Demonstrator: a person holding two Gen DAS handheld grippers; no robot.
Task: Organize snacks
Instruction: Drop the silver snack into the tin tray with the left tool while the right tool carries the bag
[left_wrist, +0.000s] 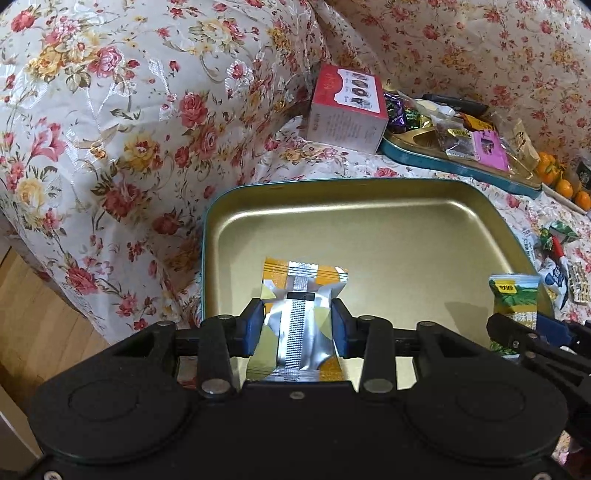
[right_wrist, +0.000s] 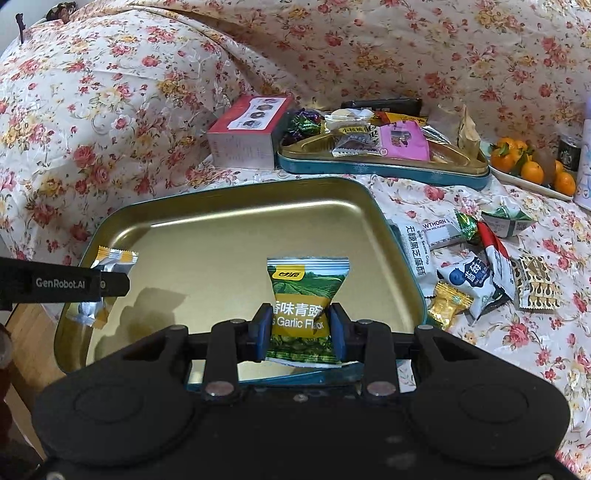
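Note:
A gold tin tray with a teal rim lies on the flowered cloth, bare inside. My left gripper is shut on a silver and orange snack packet, held over the tray's near left part; the packet also shows in the right wrist view. My right gripper is shut on a green garlic pea packet, held over the tray's near middle; the packet shows at the right of the left wrist view.
A second teal tin with several snacks stands behind, with a red and white box to its left. Loose snack packets lie right of the tray. Oranges sit at the far right. Wooden floor shows at the left.

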